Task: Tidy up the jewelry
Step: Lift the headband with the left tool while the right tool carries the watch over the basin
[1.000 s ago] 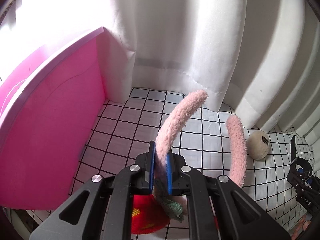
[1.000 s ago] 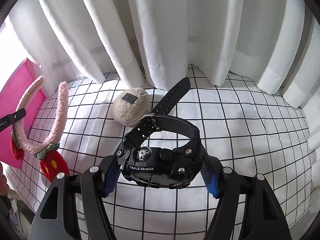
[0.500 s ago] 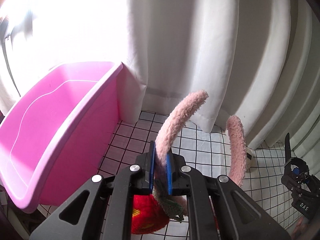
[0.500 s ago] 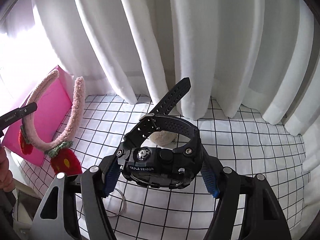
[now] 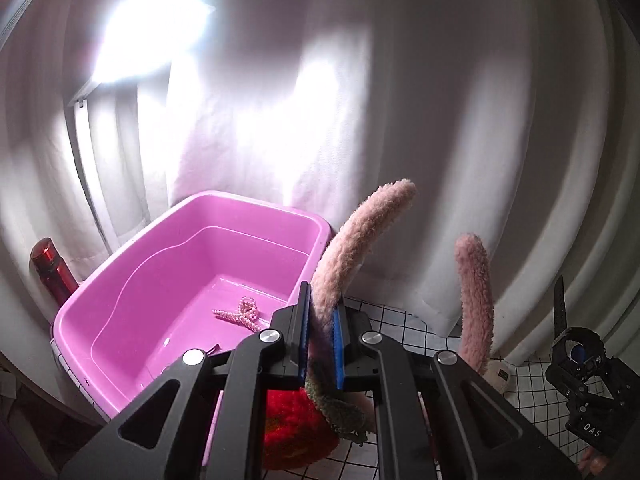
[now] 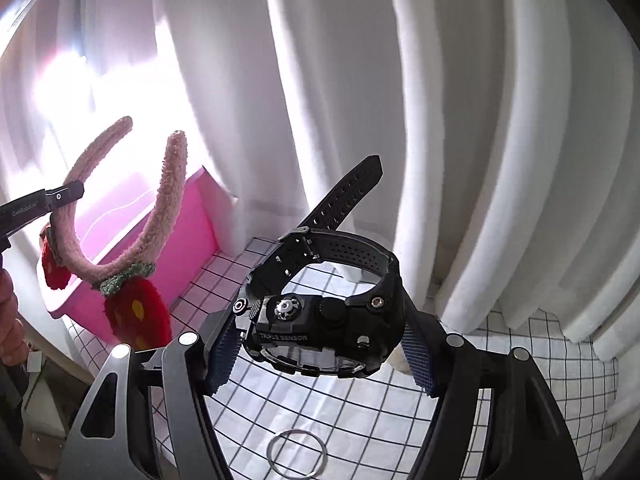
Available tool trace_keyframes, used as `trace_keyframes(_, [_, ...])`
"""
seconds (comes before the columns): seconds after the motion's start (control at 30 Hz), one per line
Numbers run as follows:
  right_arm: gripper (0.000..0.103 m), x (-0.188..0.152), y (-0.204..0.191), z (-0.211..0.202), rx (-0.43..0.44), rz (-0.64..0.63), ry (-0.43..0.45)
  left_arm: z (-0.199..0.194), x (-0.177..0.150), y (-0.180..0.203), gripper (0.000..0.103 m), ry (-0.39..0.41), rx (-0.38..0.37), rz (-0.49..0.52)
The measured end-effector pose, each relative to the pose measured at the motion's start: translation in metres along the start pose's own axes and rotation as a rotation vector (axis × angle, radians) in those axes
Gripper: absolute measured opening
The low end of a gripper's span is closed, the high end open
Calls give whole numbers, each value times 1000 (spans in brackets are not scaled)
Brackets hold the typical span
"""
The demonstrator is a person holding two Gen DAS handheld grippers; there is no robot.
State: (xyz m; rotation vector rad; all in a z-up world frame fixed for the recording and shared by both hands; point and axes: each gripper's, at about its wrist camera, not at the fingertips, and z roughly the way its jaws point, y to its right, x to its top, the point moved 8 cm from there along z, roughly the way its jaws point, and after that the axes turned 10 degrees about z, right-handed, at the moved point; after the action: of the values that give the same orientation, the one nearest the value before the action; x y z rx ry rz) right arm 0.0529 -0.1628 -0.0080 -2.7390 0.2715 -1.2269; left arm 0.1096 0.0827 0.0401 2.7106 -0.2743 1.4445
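Note:
My left gripper (image 5: 322, 344) is shut on a fluffy pink headband (image 5: 352, 240) with red strawberry ornaments (image 5: 294, 436), held in the air beside the pink plastic bin (image 5: 120, 280). A pearl hair clip (image 5: 240, 314) lies in the bin. The headband (image 6: 160, 224) and bin (image 6: 192, 232) also show in the right wrist view at left. My right gripper (image 6: 320, 352) is shut on a black digital watch (image 6: 320, 320), held above the checked cloth (image 6: 360, 420). The right gripper with the watch (image 5: 576, 356) shows at the far right of the left wrist view.
White curtains (image 6: 440, 120) hang close behind everything. A metal ring (image 6: 297, 452) lies on the cloth below the watch. A cream fluffy ball (image 5: 498, 374) sits near the curtain. A red bottle (image 5: 52, 268) stands left of the bin.
Both grippers have risen with their loads. The left gripper now looks down into the bin, showing the pearl clip. The right view has lifted and the metal ring is now below it.

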Motion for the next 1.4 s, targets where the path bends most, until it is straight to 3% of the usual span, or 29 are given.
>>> trace_keyframes(0.33, [67, 30, -113, 28, 172, -134, 7, -25, 2, -105, 10, 23, 162, -87])
trace_keyframes(0.57, [67, 44, -204, 50, 269, -238, -12, -20, -9, -172, 10, -1, 246, -146])
trace_keyframes(0.77, [67, 37, -268, 79, 314, -316, -69, -2, -29, -207, 10, -50, 283, -170])
trace_keyframes(1.03, [67, 24, -307, 124, 304, -345, -172, 30, -55, -222, 11, -134, 294, -156])
trace_keyframes(1.4, [67, 11, -309, 159, 245, -357, -237, 59, -69, -219, 12, -190, 284, -137])
